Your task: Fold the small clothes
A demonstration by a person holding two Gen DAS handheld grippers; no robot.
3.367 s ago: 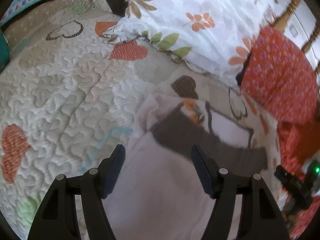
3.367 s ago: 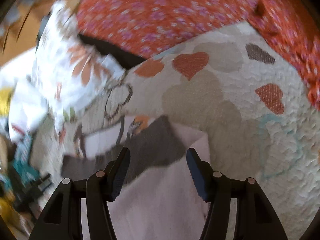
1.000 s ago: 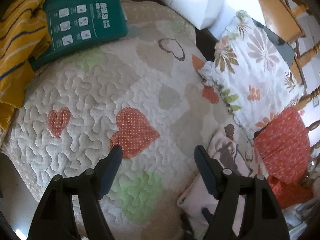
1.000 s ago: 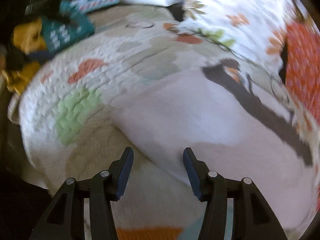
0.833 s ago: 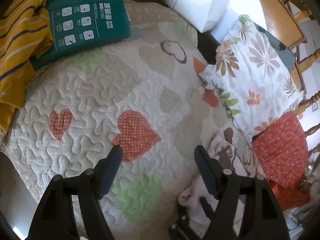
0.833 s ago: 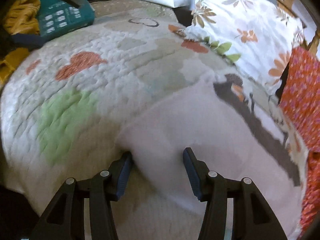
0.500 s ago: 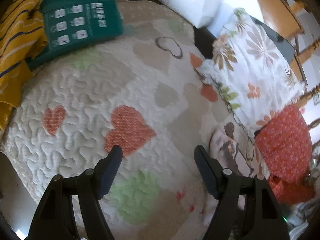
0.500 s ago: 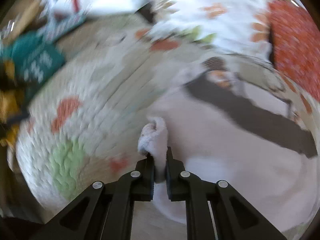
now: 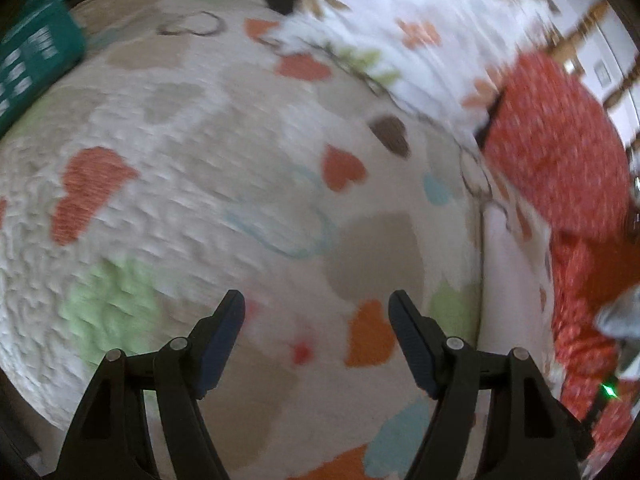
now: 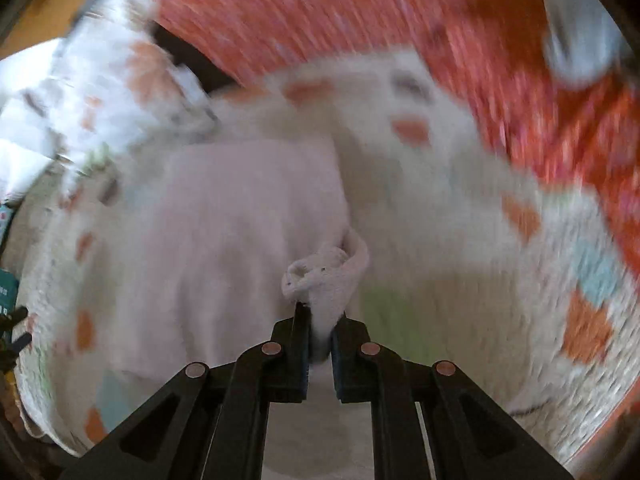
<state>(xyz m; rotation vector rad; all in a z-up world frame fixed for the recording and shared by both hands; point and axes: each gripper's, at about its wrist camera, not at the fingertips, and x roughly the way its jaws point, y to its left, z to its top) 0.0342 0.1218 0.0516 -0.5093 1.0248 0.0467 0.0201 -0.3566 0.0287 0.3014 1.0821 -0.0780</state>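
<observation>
The garment (image 10: 240, 232), a pale pinkish-white piece, lies spread on the quilt (image 10: 460, 260) ahead and to the left of the right gripper (image 10: 319, 332). One bunched edge of it rises into a small rolled lump just beyond the fingertips. That gripper's jaws are drawn nearly together and pinch this edge, with cloth showing in the narrow gap between them. The rest of the garment fans away from the pinch, up and leftward. The right wrist view is motion-blurred, so finer folds cannot be made out.

Past the garment, beyond the fingers, sits a red patterned cushion (image 10: 360, 12) across the top and right. A white floral pillow (image 10: 104, 80) lies to the upper left.

The left gripper (image 9: 316, 320) hangs over the quilt (image 9: 200, 160) with its jaws spread wide and nothing between them. Under and ahead of its fingers the quilt shows orange, green, tan and blue hearts. In the left wrist view a pale strip to the right of the right finger may be the garment, but the blur leaves that unclear. Further right is the red cushion (image 9: 552, 140). The floral pillow (image 9: 400, 20) lies ahead and to the right. A green box (image 9: 28, 64) sits at the far left edge.
</observation>
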